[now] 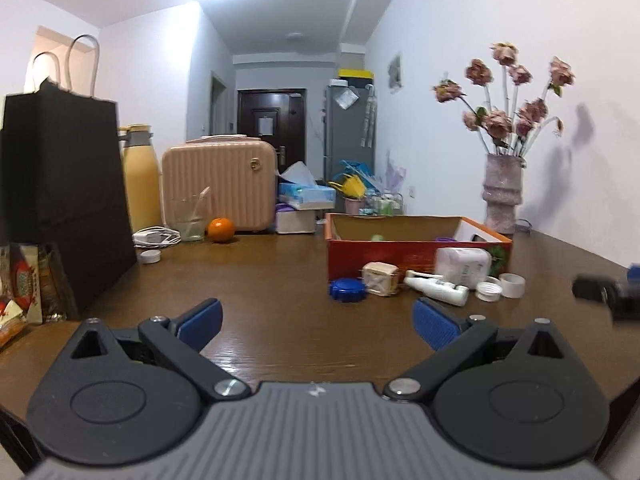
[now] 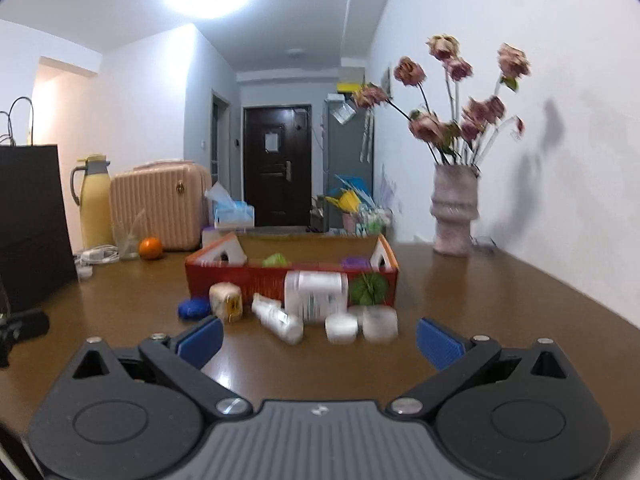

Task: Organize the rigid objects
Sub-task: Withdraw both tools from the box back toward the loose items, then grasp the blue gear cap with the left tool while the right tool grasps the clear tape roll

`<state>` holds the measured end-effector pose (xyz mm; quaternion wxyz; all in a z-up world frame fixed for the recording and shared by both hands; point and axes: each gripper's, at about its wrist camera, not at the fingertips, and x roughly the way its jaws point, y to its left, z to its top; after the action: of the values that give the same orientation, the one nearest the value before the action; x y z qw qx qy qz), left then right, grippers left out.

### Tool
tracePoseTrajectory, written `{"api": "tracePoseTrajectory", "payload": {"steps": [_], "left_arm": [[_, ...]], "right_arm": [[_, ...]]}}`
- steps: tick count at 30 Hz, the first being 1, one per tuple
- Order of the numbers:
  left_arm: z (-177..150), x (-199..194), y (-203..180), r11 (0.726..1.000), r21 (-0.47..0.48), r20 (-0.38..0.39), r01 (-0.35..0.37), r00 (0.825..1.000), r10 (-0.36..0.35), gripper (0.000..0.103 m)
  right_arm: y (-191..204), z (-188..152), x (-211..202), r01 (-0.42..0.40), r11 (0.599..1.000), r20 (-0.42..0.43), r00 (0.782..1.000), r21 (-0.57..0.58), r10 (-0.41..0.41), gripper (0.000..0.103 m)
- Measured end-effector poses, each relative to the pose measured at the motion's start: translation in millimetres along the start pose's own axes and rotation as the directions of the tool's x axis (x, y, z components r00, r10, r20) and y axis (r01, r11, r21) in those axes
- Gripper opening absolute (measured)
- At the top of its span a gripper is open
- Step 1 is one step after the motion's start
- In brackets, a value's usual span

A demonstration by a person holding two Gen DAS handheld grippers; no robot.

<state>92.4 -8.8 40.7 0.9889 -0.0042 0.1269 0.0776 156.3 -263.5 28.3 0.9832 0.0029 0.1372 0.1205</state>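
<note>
Bottles, caps and jars sit in a loose row on the table just in front of the red cardboard box (image 2: pixel 292 280), and we judge they all need to go inside it. Nearest that box's front wall are the big white jar (image 2: pixel 316 294), the small white bottle (image 2: pixel 278 318) lying on its side, a blue cap (image 2: pixel 194 308), a beige little box-like thing (image 2: pixel 226 300) and two white lids (image 2: pixel 342 328).

Our right gripper (image 2: pixel 318 338) is spread wide and holds nothing, lined up on the row in front of the box. Our left gripper (image 1: pixel 316 320) is just as wide and empty, aimed left of the box.

For a clean grab we'd start with the lying bottle: come in low, straddle it across its narrow width, squeeze gently so it doesn't roll into the lids, then lift over the box's front wall.
</note>
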Motion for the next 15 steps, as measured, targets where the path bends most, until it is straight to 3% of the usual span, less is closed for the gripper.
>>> {"api": "tracePoseTrajectory", "payload": {"steps": [3, 6, 15], "left_arm": [[5.4, -8.1, -6.2, 0.999, -0.025, 0.037, 0.042, 0.998, -0.041, 0.103], [0.0, -5.0, -13.8, 0.998, 0.009, -0.005, 0.062, 0.998, -0.062, 0.103], [-14.1, 19.8, -20.5, 0.998, 0.027, -0.091, 0.049, 0.995, -0.046, 0.103]], "right_arm": [[1.2, -16.4, -30.3, -0.002, 1.0, 0.001, 1.0, 0.026, 0.002, 0.103], [-0.3, -23.6, -46.6, -0.021, 0.999, 0.012, 1.0, 0.046, 0.02, 0.103], [-8.2, -29.6, -24.7, -0.046, 0.998, -0.045, 0.998, 0.053, 0.048, 0.103]]}}
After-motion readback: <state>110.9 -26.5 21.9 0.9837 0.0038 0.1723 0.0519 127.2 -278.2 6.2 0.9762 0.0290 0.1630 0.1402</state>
